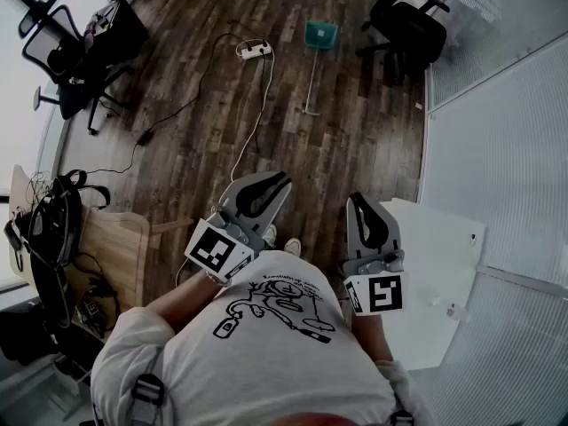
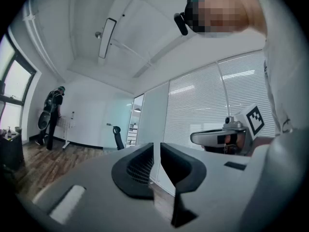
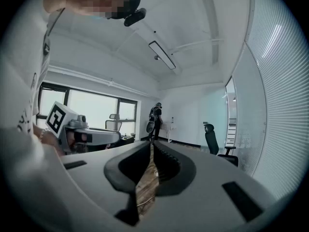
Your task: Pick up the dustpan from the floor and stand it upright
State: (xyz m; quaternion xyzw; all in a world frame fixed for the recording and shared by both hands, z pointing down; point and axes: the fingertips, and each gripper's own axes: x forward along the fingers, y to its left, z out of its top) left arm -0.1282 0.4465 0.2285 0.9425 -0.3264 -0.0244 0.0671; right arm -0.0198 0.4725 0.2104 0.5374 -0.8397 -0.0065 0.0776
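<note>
Dustpan (image 1: 320, 34) lies on the floor (image 1: 355, 149) at upper centre of frame, well apart from left gripper (image 1: 279, 183) and right gripper (image 1: 358, 204), both closed and empty; risk: arriving unopened just shoves its thin handle (image 1: 312, 82), or tripping on nearby cable (image 1: 260, 118).

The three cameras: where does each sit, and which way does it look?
Head view: on the person's head, looking steeply down at the floor and dustpan; shows shirt, left gripper, right gripper.
Left gripper view: on the left gripper, looking level along its closed jaws; right gripper beside.
Right gripper view: on the right gripper, likewise, jaws closed; left gripper beside.
Shared: both gripper views see the same standing person.
</note>
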